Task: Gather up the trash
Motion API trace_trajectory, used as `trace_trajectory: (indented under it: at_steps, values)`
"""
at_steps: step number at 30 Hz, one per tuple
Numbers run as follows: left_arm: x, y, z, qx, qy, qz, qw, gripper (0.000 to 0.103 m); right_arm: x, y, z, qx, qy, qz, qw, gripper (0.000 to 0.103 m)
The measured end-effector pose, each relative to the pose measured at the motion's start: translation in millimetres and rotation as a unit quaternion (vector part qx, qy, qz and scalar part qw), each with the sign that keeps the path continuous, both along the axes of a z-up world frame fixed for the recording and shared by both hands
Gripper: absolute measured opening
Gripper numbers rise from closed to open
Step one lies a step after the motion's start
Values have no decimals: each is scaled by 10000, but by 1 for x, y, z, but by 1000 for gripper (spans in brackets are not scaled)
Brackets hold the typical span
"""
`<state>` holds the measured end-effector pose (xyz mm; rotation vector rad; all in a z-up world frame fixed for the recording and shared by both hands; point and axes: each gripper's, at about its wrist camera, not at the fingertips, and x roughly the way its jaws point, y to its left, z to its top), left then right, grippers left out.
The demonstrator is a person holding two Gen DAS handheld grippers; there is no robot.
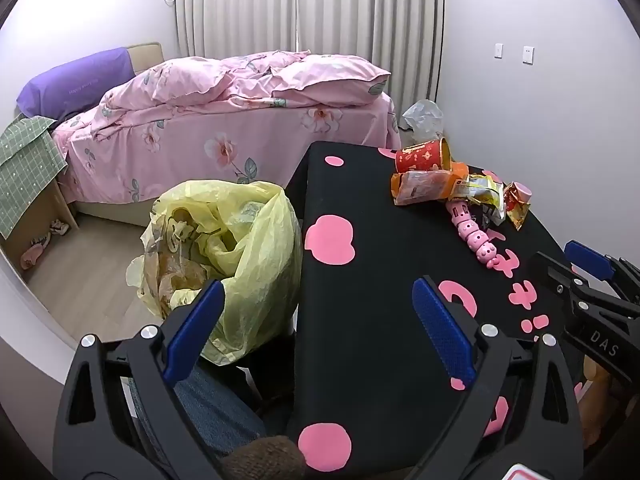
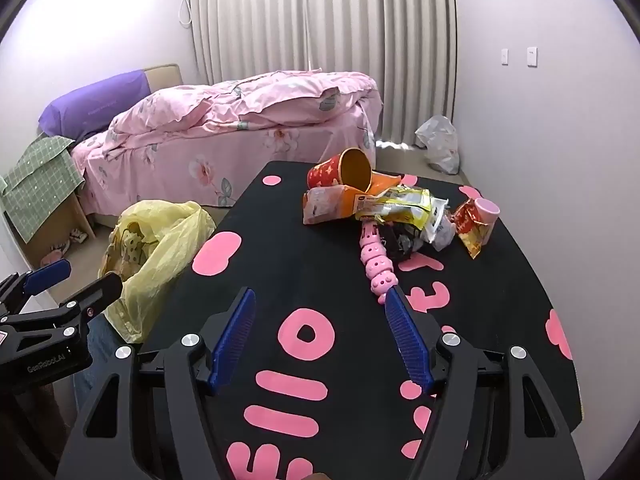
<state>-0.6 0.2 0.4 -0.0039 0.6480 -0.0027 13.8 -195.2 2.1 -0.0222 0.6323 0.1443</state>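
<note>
1. Left gripper (image 1: pixel 316 320): fingers spread wide, nothing between; yellow trash bag (image 1: pixel 236 248) just beyond left finger.
2. Right gripper (image 2: pixel 322 334): fingers spread, empty; wrappers (image 2: pixel 400 204) and red cup (image 2: pixel 344 172) well ahead on black table (image 2: pixel 300 240).

1. Big pink letters are running across the black table (image 2: pixel 320 248); "ello" is reading clearly in the right wrist view.
2. White letters "DAS" are showing on the right gripper (image 1: pixel 576 268).
3. The left gripper (image 2: pixel 76 274) is bearing "GenRobot.AI".
4. Faint print on the purple pillow (image 1: pixel 76 80) is staying illegible.
</note>
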Motion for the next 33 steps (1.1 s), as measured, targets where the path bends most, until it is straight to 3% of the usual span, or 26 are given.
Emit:
trace_trajectory:
  at_steps: [33]
  values:
    - [3,-2,-3,-51,67,-5,10000,90,-2,-3,-1,-61,-32,-153,9999,64]
